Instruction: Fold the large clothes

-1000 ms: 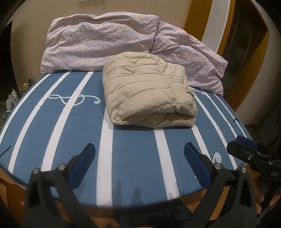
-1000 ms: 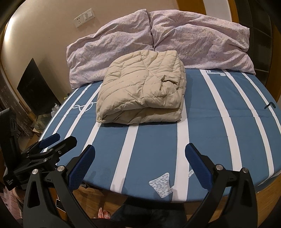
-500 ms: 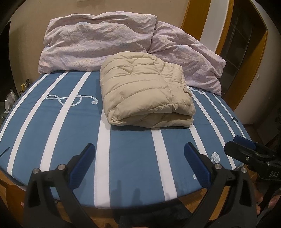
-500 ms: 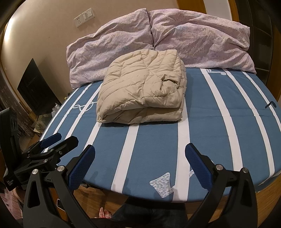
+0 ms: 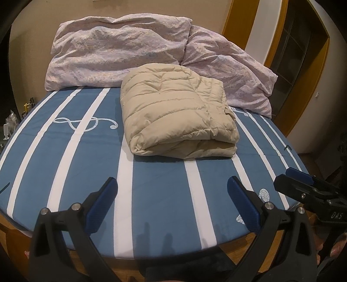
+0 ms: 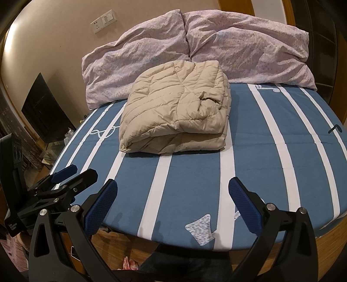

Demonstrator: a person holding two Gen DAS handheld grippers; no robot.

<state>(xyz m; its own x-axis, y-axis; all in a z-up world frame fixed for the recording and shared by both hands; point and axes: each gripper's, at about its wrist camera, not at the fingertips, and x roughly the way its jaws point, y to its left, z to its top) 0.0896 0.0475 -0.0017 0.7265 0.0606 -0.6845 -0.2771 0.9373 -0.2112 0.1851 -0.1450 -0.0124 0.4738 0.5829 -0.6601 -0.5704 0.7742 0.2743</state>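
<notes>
**Folded puffer sitting mid-bed, both grippers hanging back at the foot**

So the beige quilted jacket (image 5: 173,112) is folded into a thick rectangular bundle, lying flat on the bed (image 5: 151,195) about in the middle, a bit toward the head end. Its far edge is right up against the two lilac pillows (image 5: 121,54), maybe touching, hard to say. The long axis runs roughly head-to-foot, along the stripes, though it's only slightly longer than wide. The rounded fold faces the foot of the bed, with the layers stacked and visible there. In the right wrist view there's a bunched, creased bit on the jacket's right side.

The sheet is blue with white stripes running lengthwise, plus a white treble clef (image 5: 82,123) printed just left of the jacket and a few note shapes near the foot. The bed frame looks wooden. Beige wall behind the pillows with a socket and switch plate (image 6: 105,20), yellow-orange door trim (image 5: 238,28) on the right, and a dark panel (image 6: 45,108) off the bed's left side.

The left gripper (image 5: 172,201) and right gripper (image 6: 173,202) both hover over the foot edge, well apart from the jacket. Blue-padded fingers on each are spread wide with nothing between them. Each one shows up at the edge of the other's view.
</notes>
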